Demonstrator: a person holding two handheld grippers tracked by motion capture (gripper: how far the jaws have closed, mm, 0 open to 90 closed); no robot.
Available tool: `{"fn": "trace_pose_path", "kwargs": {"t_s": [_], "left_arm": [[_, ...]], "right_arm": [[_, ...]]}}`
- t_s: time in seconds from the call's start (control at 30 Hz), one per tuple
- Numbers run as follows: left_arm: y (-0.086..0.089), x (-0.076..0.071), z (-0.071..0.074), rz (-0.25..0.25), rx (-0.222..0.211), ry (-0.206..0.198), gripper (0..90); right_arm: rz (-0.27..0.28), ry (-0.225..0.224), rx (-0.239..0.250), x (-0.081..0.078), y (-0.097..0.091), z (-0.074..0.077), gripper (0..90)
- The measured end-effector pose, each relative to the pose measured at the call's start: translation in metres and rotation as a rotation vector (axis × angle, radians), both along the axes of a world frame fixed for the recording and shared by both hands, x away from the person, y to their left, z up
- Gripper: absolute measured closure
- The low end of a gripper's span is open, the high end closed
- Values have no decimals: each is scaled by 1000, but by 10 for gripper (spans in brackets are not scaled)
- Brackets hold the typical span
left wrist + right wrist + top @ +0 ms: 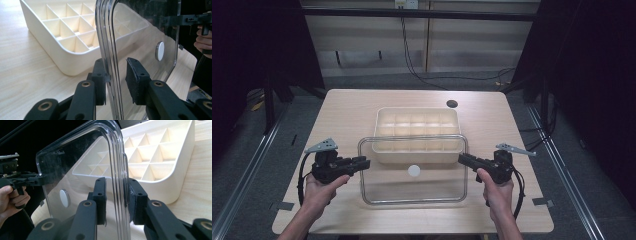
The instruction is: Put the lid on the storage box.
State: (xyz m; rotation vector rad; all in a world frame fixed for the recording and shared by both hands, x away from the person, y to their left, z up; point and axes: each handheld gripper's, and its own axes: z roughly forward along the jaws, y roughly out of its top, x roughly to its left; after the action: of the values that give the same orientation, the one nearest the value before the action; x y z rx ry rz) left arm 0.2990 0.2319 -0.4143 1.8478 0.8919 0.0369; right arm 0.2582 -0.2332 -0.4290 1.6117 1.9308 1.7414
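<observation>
Wooden table (362,107), margins bare on every side. Cream divided tray (417,124) at centre. Clear lid (412,187) held above the table, its far edge overlapping the tray's near wall. Left gripper (364,162) clamps the lid's left rim; right gripper (463,159) clamps its right rim.

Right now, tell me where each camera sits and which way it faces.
High view: above the person's side, looking forward and down on the table; both forearms, left gripper, right gripper.
Left gripper view: on the left gripper, looking along its jaws across the clear lid to the other hand.
Right gripper view: on the right gripper, mirrored.
Shared: both gripper views show the lid and the cream divided tray.
</observation>
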Motion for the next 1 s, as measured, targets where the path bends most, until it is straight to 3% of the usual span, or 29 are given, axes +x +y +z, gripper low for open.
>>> {"fn": "trace_pose_path", "kwargs": {"t_s": [0.2,0.43,0.63,1.0], "left_arm": [[-2,6,9,2,2,-13,701],[-1,13,11,24,-23,-16,699],[-2,19,21,32,-50,-31,703],[-1,32,35,50,-45,-40,702]], "right_arm": [[-7,-4,17,6,-3,5,714],[-9,-7,25,16,-2,11,714],[-18,-10,42,23,-4,15,713],[-22,-19,63,38,-2,25,714]]}}
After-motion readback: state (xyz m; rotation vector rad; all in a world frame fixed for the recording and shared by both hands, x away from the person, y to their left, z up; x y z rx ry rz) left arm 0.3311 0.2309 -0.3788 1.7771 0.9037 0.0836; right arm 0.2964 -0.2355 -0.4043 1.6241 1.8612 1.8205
